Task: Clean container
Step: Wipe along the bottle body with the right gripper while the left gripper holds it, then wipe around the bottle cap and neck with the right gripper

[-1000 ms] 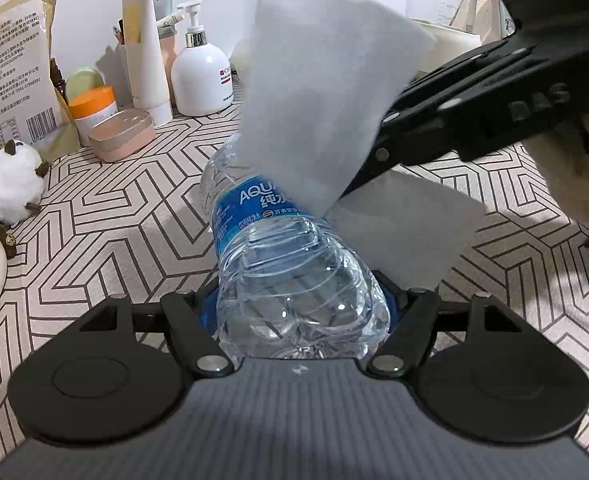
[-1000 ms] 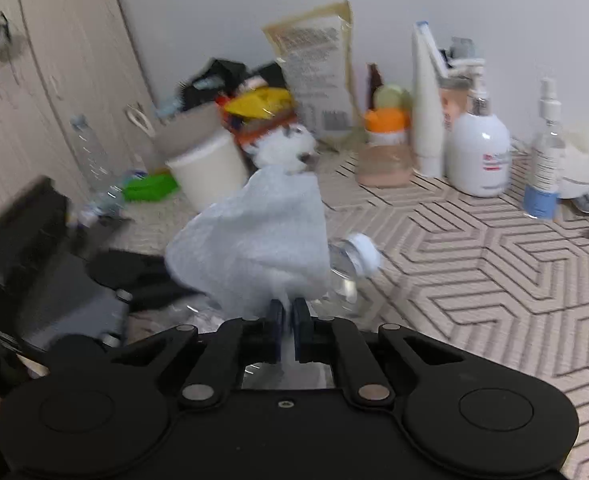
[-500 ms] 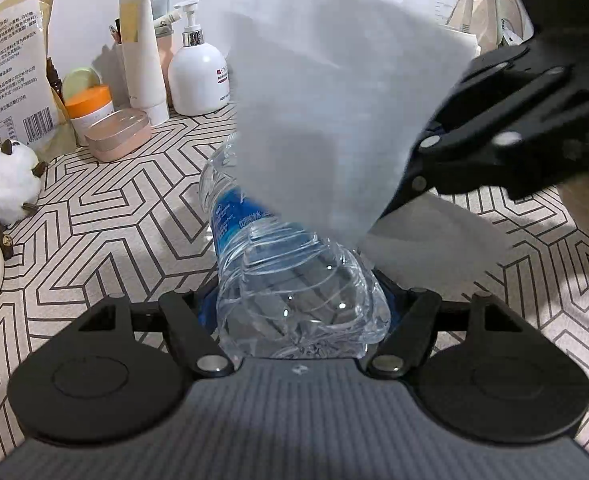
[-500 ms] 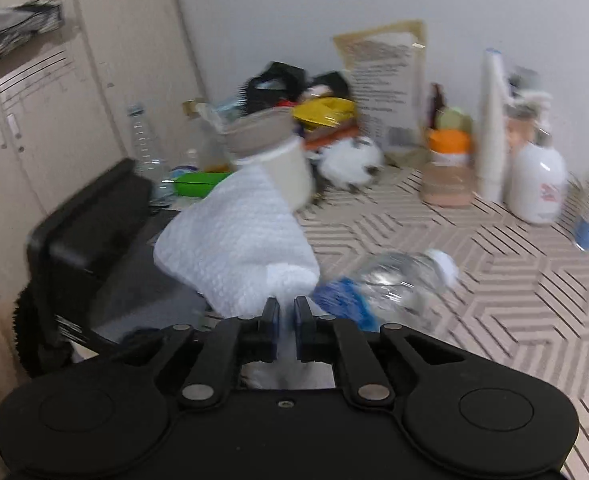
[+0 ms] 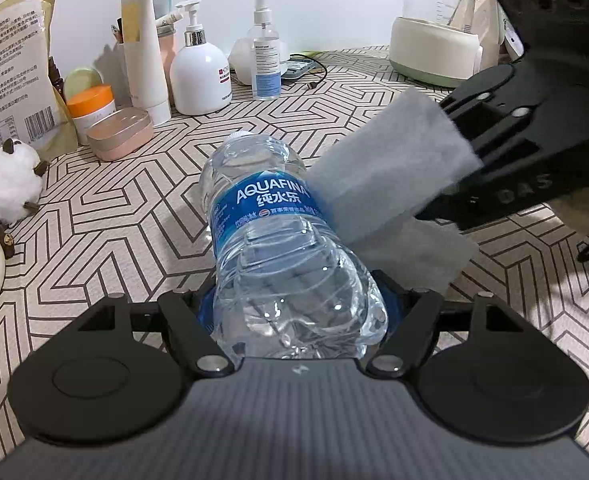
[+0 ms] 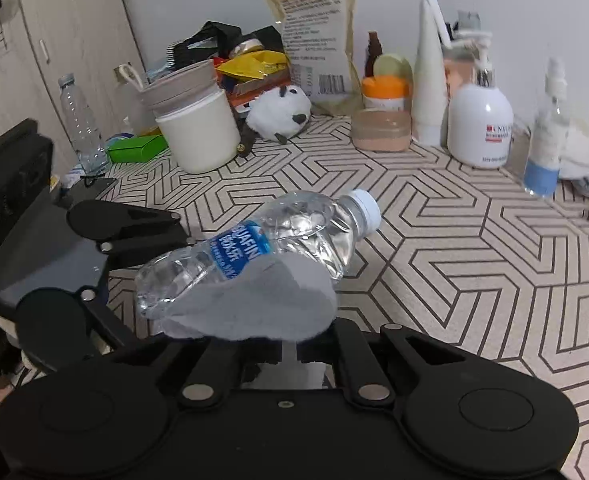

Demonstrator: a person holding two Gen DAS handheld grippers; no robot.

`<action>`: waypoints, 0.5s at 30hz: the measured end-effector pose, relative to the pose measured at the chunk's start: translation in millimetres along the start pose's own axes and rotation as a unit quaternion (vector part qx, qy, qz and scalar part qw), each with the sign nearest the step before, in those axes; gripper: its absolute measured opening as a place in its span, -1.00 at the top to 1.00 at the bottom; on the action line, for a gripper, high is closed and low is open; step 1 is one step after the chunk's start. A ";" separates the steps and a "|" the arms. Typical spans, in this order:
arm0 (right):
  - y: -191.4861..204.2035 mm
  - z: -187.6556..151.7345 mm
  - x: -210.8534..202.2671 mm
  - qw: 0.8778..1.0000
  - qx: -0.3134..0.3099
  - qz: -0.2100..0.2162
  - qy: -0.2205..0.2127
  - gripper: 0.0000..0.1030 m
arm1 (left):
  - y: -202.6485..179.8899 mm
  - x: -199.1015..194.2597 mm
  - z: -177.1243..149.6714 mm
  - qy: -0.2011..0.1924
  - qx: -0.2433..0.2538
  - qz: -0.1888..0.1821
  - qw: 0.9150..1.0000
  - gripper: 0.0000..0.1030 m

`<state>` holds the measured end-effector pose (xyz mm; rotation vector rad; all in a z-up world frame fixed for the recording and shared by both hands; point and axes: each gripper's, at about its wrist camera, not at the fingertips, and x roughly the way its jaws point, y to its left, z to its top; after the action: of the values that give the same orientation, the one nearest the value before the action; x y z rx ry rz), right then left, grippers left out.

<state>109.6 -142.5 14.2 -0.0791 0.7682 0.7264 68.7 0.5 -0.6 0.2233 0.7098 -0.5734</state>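
Wiping underway, judged incomplete: left gripper (image 5: 294, 320) clamped on the base of the water bottle (image 5: 272, 224), held horizontal above the patterned table (image 5: 126, 216), right gripper (image 6: 290, 356) pinching a white wipe (image 6: 254, 304) against its right flank, remaining surfaces unwiped

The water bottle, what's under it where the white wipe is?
The wipe, held by the right claw, presses the water bottle along its side. Beneath lies the patterned table. The bottle's surface under the wipe is covered.
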 end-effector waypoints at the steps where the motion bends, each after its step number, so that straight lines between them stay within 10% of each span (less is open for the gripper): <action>1: 1.7 -0.2 -1.7 1.000 -0.002 0.005 -0.002 0.82 | -0.2 -0.5 -0.2 0.000 0.000 0.000 1.000 -0.43; 15: 20.8 0.1 -18.7 0.997 -0.028 0.062 -0.044 0.83 | 20.0 -16.4 -7.8 -0.002 0.019 -0.024 1.000 -0.44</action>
<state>87.5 -137.5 30.5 -0.0503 0.6720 0.8641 65.7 26.9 4.7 0.2408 0.7022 -0.6324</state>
